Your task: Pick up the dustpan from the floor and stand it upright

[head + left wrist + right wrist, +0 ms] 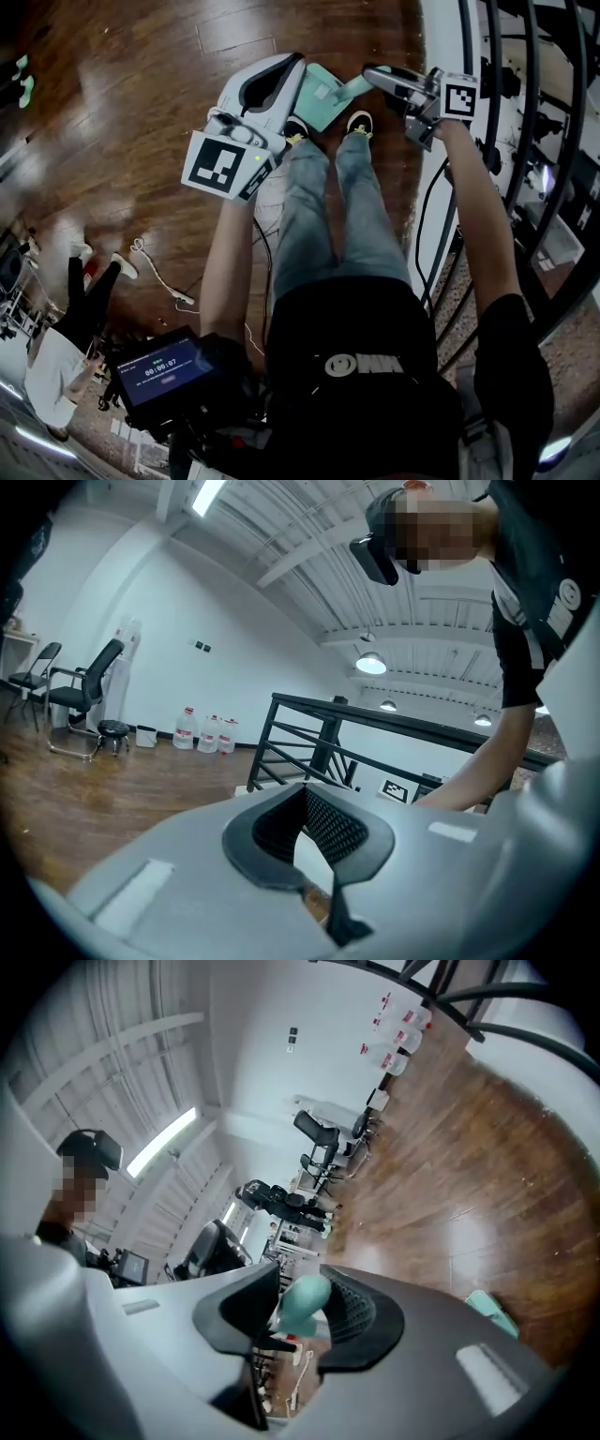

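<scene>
Your right gripper (377,77) is pinching the mint dustpan (323,101) by its handle – long axis lying sideways, pan pointing left – while your left gripper (281,80) is gaping, empty.

The dustpan (322,98) is mint green, the plank floor (112,112) glossy reddish brown, the person's jeans (328,216) faded blue.

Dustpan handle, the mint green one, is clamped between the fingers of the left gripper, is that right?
Not quite. The mint green dustpan handle is clamped between the fingers of the right gripper, as the right gripper view shows. The left gripper has its fingers apart with nothing between them.
</scene>
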Action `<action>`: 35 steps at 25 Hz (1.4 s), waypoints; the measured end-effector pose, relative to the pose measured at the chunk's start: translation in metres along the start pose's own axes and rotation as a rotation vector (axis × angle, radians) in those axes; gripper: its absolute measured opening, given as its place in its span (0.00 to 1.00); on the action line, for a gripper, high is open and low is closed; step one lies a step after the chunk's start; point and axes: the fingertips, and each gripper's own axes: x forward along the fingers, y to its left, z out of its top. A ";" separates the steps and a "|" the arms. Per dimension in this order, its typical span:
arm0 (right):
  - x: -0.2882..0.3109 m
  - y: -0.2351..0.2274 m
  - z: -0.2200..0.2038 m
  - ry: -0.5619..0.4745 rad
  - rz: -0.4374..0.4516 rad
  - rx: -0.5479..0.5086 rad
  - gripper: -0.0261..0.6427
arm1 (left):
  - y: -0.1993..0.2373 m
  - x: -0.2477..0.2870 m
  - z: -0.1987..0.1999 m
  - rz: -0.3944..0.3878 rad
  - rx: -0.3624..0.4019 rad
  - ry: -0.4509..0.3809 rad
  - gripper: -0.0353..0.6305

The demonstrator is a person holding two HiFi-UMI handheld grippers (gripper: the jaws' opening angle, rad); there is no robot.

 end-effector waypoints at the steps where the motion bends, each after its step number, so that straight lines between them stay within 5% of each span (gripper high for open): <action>1: 0.003 -0.004 0.000 0.002 -0.018 -0.018 0.29 | 0.000 0.002 0.000 0.000 0.003 -0.001 0.08; 6: 0.012 -0.032 0.002 -0.045 -0.125 -0.140 0.45 | -0.003 0.008 0.005 -0.014 0.042 -0.015 0.08; 9: 0.022 -0.055 -0.009 0.015 -0.258 -0.311 0.51 | 0.001 0.002 0.003 -0.009 0.064 -0.020 0.08; 14: 0.021 -0.107 -0.030 0.190 -0.454 -0.585 0.53 | 0.004 0.000 -0.005 -0.005 0.079 -0.006 0.08; 18: 0.018 -0.119 -0.010 0.131 -0.527 -0.755 0.53 | 0.008 -0.005 -0.013 0.008 0.092 -0.005 0.08; 21: 0.029 -0.084 0.032 -0.001 -0.500 -0.941 0.52 | 0.018 -0.006 -0.008 0.020 0.119 -0.040 0.08; 25: 0.046 0.025 0.065 -0.190 -0.368 -1.150 0.42 | 0.011 -0.011 0.009 0.010 0.166 -0.093 0.08; 29: 0.032 0.109 0.093 -0.359 -0.373 -1.236 0.04 | -0.015 0.001 0.042 0.018 0.246 -0.160 0.08; 32: 0.038 0.137 0.067 -0.366 -0.307 -1.271 0.04 | -0.028 0.003 0.039 0.056 0.375 -0.162 0.08; 35: 0.046 0.137 0.044 -0.324 -0.272 -1.253 0.04 | -0.025 0.002 0.024 0.077 0.339 -0.136 0.08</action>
